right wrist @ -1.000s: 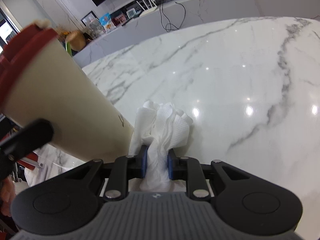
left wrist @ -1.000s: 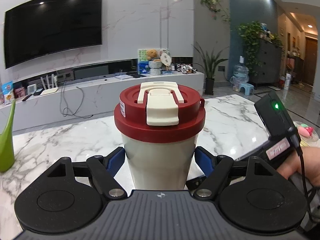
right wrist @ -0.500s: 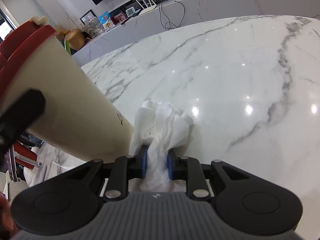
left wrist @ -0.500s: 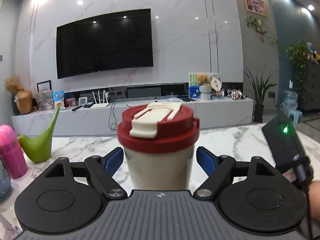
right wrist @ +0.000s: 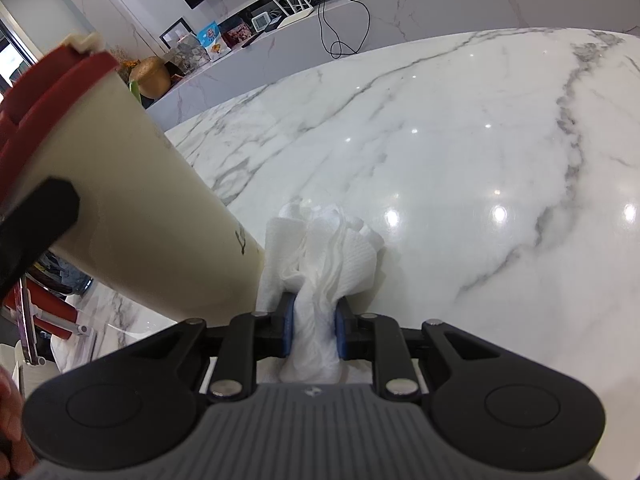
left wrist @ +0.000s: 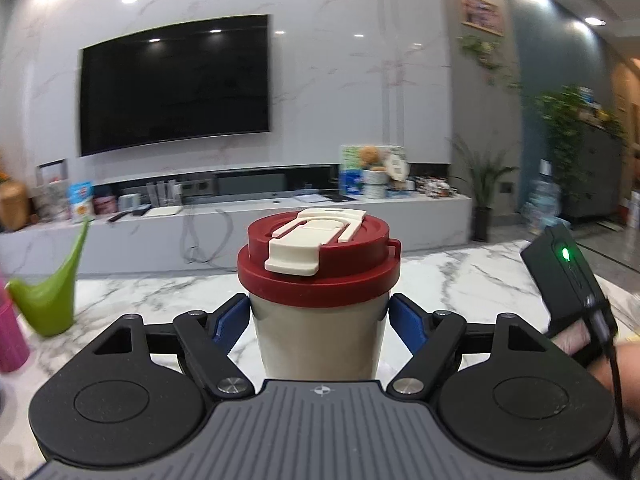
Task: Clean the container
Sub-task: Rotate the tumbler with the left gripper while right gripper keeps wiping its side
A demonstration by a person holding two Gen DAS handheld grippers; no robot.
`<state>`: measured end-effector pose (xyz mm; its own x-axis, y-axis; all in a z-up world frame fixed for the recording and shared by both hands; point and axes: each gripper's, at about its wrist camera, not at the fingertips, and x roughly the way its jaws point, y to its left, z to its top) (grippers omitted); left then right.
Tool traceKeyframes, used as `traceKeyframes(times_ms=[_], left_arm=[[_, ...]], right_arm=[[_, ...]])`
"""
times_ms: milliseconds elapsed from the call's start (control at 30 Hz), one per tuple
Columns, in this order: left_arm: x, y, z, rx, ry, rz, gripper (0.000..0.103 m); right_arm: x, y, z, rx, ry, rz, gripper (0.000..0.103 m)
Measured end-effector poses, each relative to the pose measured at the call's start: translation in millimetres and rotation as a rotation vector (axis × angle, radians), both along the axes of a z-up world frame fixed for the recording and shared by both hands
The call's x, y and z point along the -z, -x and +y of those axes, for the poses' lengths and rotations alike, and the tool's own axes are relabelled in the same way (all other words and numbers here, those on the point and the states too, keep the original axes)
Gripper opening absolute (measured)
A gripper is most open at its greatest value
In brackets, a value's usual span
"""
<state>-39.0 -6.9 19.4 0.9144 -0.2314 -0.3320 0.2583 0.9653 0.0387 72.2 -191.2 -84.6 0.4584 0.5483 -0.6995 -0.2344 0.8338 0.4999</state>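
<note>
Cream tumbler (left wrist: 320,332) with red lid (left wrist: 318,264) sat gripped in the left tool (left wrist: 319,320) above the marble desk (right wrist: 460,152). Right tool (right wrist: 313,326) clenched a white paper towel (right wrist: 320,248) touching its base. Green watering can (left wrist: 50,288) and pink bottle (left wrist: 10,340) stood left.

- Ahead of me a black television (left wrist: 174,84) hangs on the marble wall.
- Below it a long low console (left wrist: 240,216) carries a teddy bear (left wrist: 370,158), boxes and small clutter.
- A green watering can (left wrist: 50,288) stands on the marble table (right wrist: 440,152) to my near left, just beside a pink bottle (left wrist: 10,338) at the left edge.
- On the far right I see a potted plant (left wrist: 482,184) on the floor and a leafy plant (left wrist: 568,128) by a dark cabinet.
- A white router (right wrist: 294,10) and a looped black cable (right wrist: 344,28) are at the console.
</note>
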Motion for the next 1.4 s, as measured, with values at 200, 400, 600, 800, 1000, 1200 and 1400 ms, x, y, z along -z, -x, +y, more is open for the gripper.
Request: traceKeyframes(times_ms=[200, 400, 600, 800, 1000, 1200, 1400], left_arm=[[-1.8, -9.9, 18.2, 0.123, -0.004, 0.029, 0.075], [-2.7, -15.4, 25.0, 0.181, -0.003, 0.047, 0.075], [-2.5, -16.9, 28.8, 0.197, -0.004, 0.052, 0.075], [-2.1, -17.9, 31.8, 0.211, -0.005, 0.056, 0.075], [-0.5, -16.8, 30.6, 0.209, -0.009, 0.052, 0.075], [1.1, -15.6, 29.5, 0.207, -0.013, 0.048, 0.075], [1.8, -14.3, 26.0, 0.195, -0.014, 0.041, 0.076]], right_arm=[[-25.3, -0.5, -17.3, 0.030, -0.095, -0.092, 0.023], [-55.0, 3.6, -43.9, 0.077, -0.264, -0.202, 0.023], [-69.1, 9.7, -46.2, 0.028, -0.365, -0.265, 0.023], [-62.6, 11.8, -38.8, 0.017, -0.327, -0.232, 0.023], [-43.8, 8.7, -28.5, 0.022, -0.237, -0.151, 0.023], [-17.9, 5.1, -14.3, 0.017, -0.125, -0.063, 0.023], [2.6, 6.7, -1.4, -0.001, -0.031, -0.003, 0.023]])
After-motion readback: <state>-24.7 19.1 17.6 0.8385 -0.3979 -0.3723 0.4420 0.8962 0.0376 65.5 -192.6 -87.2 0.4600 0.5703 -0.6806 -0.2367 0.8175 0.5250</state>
